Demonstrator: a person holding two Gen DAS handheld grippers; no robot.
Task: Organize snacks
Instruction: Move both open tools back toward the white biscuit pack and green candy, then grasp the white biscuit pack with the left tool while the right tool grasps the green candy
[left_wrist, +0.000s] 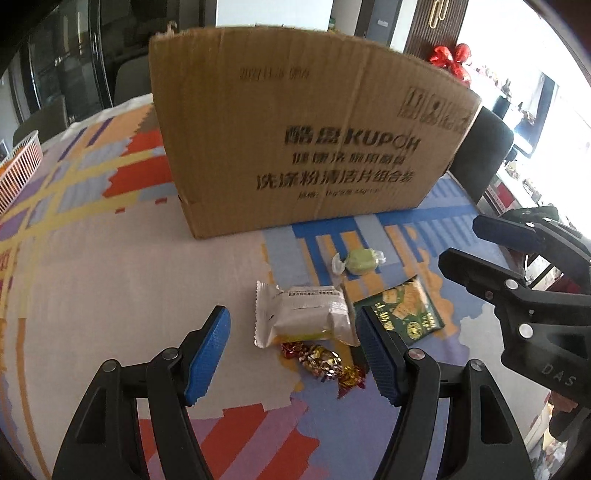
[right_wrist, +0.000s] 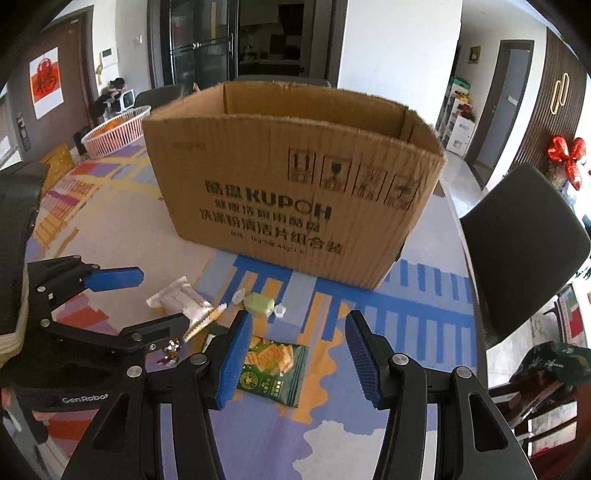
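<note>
Four snacks lie on the patterned tablecloth in front of an open cardboard box (left_wrist: 303, 140) (right_wrist: 295, 192). They are a silver packet (left_wrist: 306, 317) (right_wrist: 184, 299), a red-gold foil candy (left_wrist: 325, 363) (right_wrist: 170, 350), a green cracker packet (left_wrist: 402, 310) (right_wrist: 273, 367) and a pale green wrapped candy (left_wrist: 358, 260) (right_wrist: 260, 304). My left gripper (left_wrist: 293, 354) (right_wrist: 162, 297) hangs open over the silver packet and foil candy, its pads clear of both. My right gripper (right_wrist: 299, 354) (left_wrist: 476, 247) stands open over the green cracker packet, whose left part its finger hides.
A white and pink wire basket (left_wrist: 20, 162) (right_wrist: 118, 129) sits at the table's far left. A dark chair (right_wrist: 517, 240) (left_wrist: 480, 147) stands at the table's right edge. Bare tablecloth (left_wrist: 110, 277) stretches left of the snacks.
</note>
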